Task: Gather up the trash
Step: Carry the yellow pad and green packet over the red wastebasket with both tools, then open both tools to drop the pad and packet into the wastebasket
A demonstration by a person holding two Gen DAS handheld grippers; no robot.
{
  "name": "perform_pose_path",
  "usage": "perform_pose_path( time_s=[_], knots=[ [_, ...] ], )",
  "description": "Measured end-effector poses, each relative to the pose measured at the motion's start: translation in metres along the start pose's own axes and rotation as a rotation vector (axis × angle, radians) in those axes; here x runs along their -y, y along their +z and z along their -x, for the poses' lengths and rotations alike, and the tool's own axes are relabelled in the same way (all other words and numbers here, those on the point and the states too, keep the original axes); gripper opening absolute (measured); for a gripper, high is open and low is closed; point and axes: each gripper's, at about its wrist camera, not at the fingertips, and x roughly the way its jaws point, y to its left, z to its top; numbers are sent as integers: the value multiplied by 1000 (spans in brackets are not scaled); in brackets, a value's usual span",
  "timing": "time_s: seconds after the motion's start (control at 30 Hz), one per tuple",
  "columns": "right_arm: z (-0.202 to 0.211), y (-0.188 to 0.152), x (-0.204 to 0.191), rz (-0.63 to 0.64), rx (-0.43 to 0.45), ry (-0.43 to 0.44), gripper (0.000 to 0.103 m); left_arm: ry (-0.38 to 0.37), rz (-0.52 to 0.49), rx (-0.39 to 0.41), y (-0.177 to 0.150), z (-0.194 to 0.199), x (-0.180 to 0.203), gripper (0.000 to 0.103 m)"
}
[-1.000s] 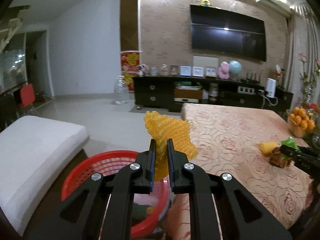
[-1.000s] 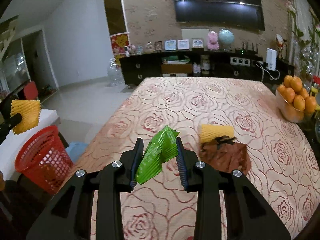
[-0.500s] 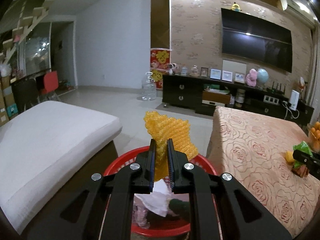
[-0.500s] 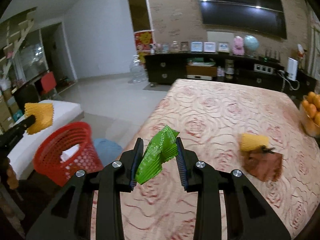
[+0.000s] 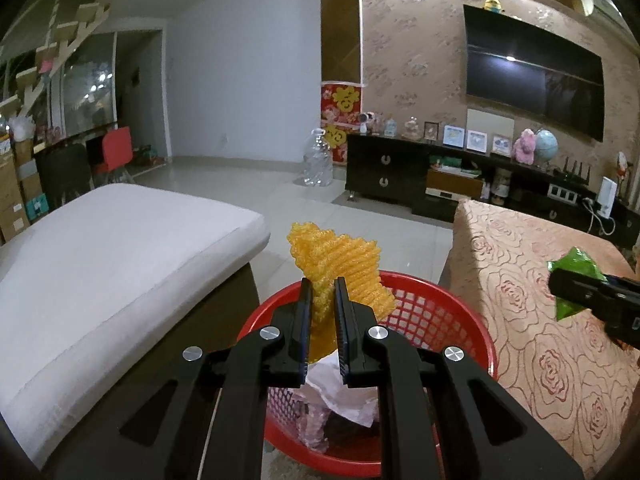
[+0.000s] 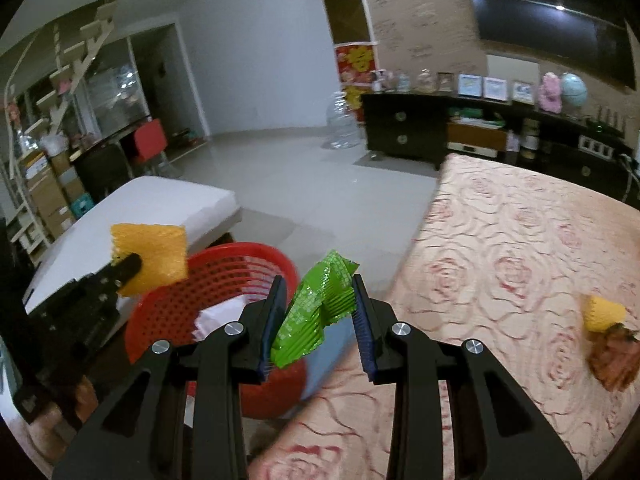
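Left wrist view, left gripper [image 5: 322, 300]: I hold it clamped on the yellow foam net [image 5: 336, 264], above the red basket [image 5: 440, 320].
Left wrist view, foam net handling: I judge it very light, soft and springy; the pinch sits near its lower edge and most of it stands free above the jaws.
Left wrist view, basket: rigid plastic lattice, round, standing on the floor between the white cushion [image 5: 120, 248] on the left and the table [image 5: 560, 320] on the right; crumpled white paper [image 5: 340, 392] lies inside.
Right wrist view, right gripper [image 6: 320, 300]: I hold it closed on the green wrapper [image 6: 316, 312], near the table's left edge, just right of the basket.
Right wrist view, wrapper handling: thin, glossy, crinkled film; I judge it light and slippery, best pinched across its bunched middle.
Right wrist view, remaining: a second yellow net [image 6: 604, 312] touching a brown scrap [image 6: 612, 360] at the table's right.
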Motion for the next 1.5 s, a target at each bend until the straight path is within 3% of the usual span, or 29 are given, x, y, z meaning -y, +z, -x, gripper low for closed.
perform_pose_path(
  time_s=[0.63, 0.73, 0.87, 1.07, 1.5],
  knots=[
    [-51, 12, -38, 26, -109, 100, 33, -8, 39, -104, -1, -16, -14, 11],
    [-57, 11, -38, 13, -133, 123, 37, -13, 46, -122, -1, -18, -14, 17],
    [-61, 10, -37, 9, -152, 139, 44, -22, 67, -129, -2, -20, -18, 38],
    [-58, 9, -37, 0, -139, 145, 55, -15, 92, -114, -1, -17, -22, 58],
    [-28, 2, -22, 1, -72, 65, 65, 1, 113, -58, 5, -10, -21, 74]
  ],
)
